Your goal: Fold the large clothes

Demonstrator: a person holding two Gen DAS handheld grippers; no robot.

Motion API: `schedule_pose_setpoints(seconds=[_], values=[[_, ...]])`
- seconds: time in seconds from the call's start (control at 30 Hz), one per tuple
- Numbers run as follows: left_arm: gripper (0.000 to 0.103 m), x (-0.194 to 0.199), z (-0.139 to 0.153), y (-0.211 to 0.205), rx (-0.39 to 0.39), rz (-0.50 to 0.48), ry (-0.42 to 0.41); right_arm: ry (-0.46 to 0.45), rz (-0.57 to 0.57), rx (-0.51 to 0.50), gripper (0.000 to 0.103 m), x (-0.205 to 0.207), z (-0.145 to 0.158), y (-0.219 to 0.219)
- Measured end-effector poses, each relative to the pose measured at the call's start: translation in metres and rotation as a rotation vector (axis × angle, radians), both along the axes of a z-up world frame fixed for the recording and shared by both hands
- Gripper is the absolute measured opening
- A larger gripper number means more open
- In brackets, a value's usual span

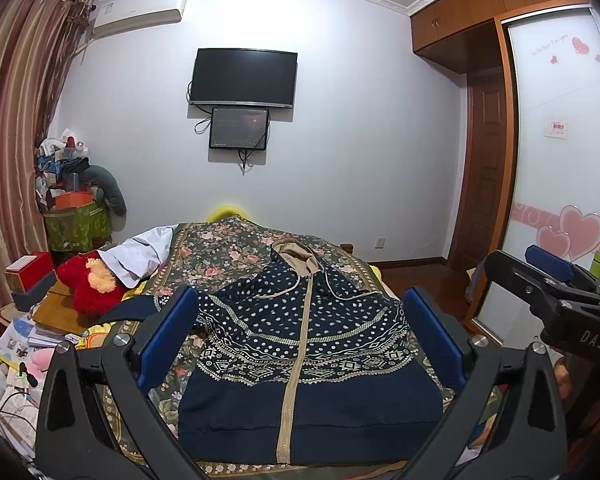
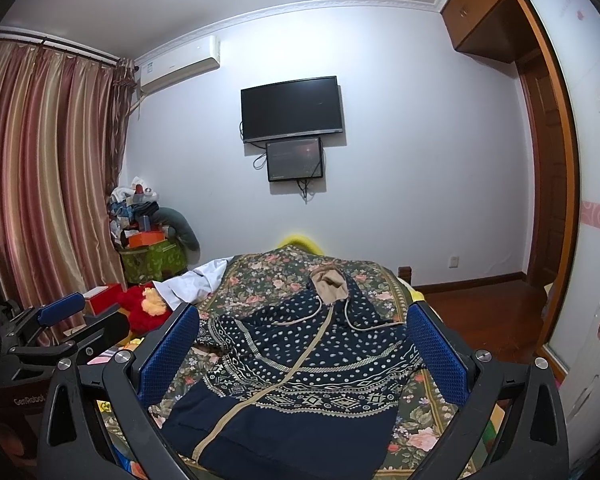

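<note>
Lying flat: navy patterned hoodie [image 1: 308, 344] – spread front-up on the floral bedspread [image 1: 220, 248], zip closed, beige-lined hood [image 1: 296, 256] toward the far wall.
Left gripper [image 1: 300, 336]: blue-padded fingers spread wide above the hoodie, holding nothing.
Right gripper [image 2: 304, 356]: fingers wide apart too – empty, above the hoodie.
Beside the bed: red plush toy [image 1: 90, 284], left of the bedspread.
</note>
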State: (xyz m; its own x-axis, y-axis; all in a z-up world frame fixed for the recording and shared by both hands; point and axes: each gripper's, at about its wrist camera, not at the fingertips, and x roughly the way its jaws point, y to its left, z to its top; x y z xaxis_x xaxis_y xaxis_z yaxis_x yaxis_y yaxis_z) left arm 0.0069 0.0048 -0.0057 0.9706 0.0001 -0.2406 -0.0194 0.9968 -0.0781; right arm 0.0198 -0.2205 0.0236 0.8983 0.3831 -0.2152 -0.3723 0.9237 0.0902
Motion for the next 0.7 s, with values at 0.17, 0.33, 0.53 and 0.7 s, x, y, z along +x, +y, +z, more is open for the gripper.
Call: schedule_pose_setpoints(seconds=[0.17,0.33,0.53,0.7], values=[[0.103,-0.002,0.0026,-0.0003,0.001,0.002,-0.003,-0.004,-0.001,0.0,0.103,-0.0007,0.0024,-0.001],[0.103,-0.0028,0.0036,-0.0013,0.003,0.003,-0.007,-0.004,-0.001,0.0,0.103,-0.0009,0.0032,-0.0008],[0.103,-0.005,0.0036,-0.0021,0.009,0.007,-0.012,-0.007,0.0,0.002,0.103,-0.0028,0.0054,-0.0017],[0.103,-0.006,0.0039,-0.0017,0.011,0.01,-0.015,-0.008,0.0,0.001,0.103,-0.0032,0.0055,-0.0014]])
